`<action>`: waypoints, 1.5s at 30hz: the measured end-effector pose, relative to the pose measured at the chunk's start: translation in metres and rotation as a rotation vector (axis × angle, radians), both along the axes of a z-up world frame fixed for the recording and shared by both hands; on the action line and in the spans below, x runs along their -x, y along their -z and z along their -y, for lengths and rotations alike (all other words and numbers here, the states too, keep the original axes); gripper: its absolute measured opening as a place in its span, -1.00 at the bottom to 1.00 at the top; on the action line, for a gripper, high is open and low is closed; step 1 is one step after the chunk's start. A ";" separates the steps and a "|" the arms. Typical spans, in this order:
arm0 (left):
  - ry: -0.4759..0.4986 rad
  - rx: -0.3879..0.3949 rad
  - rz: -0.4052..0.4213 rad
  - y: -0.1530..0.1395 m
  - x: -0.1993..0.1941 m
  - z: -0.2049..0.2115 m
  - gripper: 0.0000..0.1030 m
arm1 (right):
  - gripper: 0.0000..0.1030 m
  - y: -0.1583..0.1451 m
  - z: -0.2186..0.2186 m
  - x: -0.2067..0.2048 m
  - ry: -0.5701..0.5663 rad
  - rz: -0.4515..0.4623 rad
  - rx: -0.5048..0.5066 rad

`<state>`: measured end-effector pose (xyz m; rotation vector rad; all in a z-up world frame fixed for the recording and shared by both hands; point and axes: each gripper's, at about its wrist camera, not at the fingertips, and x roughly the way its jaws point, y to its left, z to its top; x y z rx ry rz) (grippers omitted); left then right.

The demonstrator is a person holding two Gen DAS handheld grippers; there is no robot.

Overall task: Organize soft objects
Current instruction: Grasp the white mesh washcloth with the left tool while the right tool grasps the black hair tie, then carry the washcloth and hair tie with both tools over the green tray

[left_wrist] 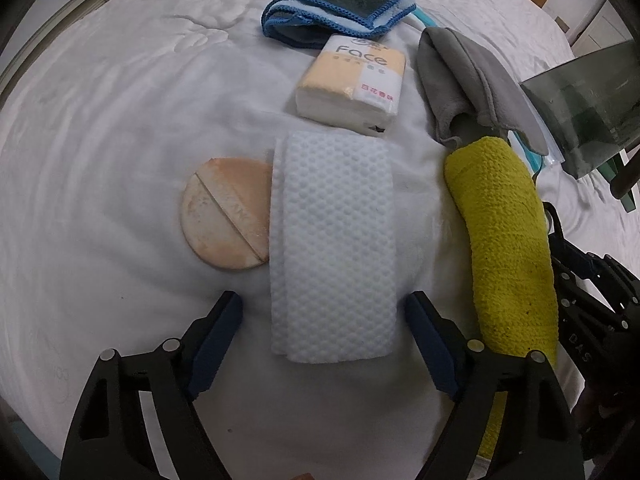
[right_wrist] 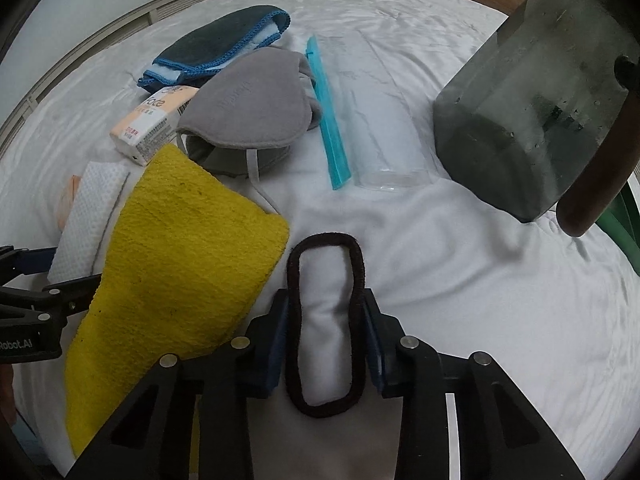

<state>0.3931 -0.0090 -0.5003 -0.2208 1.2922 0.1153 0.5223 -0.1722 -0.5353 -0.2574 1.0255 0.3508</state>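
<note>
In the left wrist view my left gripper point(left_wrist: 324, 312) is open, its fingers on either side of the near end of a folded white dimpled cloth point(left_wrist: 332, 240) on the white bed. A round beige powder puff point(left_wrist: 226, 212) lies partly under its left edge. A yellow towel point(left_wrist: 504, 248) lies to the right. In the right wrist view my right gripper point(right_wrist: 326, 312) is shut on a dark brown hair band point(right_wrist: 326, 256), squeezed into a long loop on the sheet. The yellow towel point(right_wrist: 180, 272) lies left of it.
A Face tissue pack point(left_wrist: 352, 80), a dark blue-edged towel point(left_wrist: 340, 4) and a grey eye mask point(right_wrist: 248, 108) lie further back. A clear zip bag with a teal strip point(right_wrist: 360, 112) lies on the sheet. A dark translucent bin point(right_wrist: 532, 112) stands at the right.
</note>
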 end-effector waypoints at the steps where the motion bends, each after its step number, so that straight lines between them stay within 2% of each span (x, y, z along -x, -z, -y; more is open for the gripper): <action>1: 0.001 -0.003 0.000 0.000 0.000 -0.001 0.53 | -0.44 0.000 0.001 0.000 -0.001 0.001 -0.002; 3: 0.003 -0.010 0.002 0.002 0.001 0.001 0.47 | -0.58 0.000 0.002 0.001 -0.005 0.006 -0.009; 5: 0.002 -0.020 0.009 0.001 -0.001 0.005 0.30 | -0.80 0.000 0.001 0.002 -0.015 0.014 -0.009; 6: 0.001 -0.020 0.013 0.000 -0.002 0.006 0.24 | -0.84 0.000 0.001 0.002 -0.019 0.018 -0.009; 8: 0.003 -0.019 0.020 -0.001 -0.003 0.005 -0.01 | -0.88 -0.001 0.002 0.004 -0.025 0.024 -0.010; 9: 0.005 -0.018 0.022 -0.001 -0.003 0.004 -0.07 | -0.89 -0.001 0.002 0.005 -0.027 0.028 -0.012; 11: 0.014 -0.019 0.026 -0.003 -0.003 0.007 -0.37 | -0.90 -0.002 0.004 0.006 -0.029 0.034 -0.017; 12: 0.017 -0.020 0.028 -0.004 -0.001 0.007 -0.44 | -0.90 -0.002 0.004 0.007 -0.030 0.038 -0.018; 14: 0.016 -0.005 0.029 -0.005 -0.003 0.006 -0.77 | -0.91 -0.003 0.005 0.008 -0.030 0.046 -0.019; 24: 0.006 0.000 0.048 -0.017 -0.005 0.009 -0.83 | -0.92 -0.012 0.007 0.019 -0.034 0.080 -0.023; 32: 0.023 -0.011 0.095 -0.046 0.007 0.008 -0.83 | -0.92 -0.037 0.008 0.035 -0.038 0.119 -0.043; 38: 0.074 -0.016 0.132 -0.089 0.010 0.010 -0.83 | -0.92 -0.086 0.016 0.050 0.020 0.135 -0.094; 41: 0.172 -0.004 0.150 -0.119 0.007 0.030 -0.83 | -0.92 -0.117 0.029 0.061 0.076 0.149 -0.110; 45: 0.322 0.072 0.188 -0.158 0.004 0.068 -0.83 | -0.92 -0.172 0.060 0.075 0.193 0.192 -0.111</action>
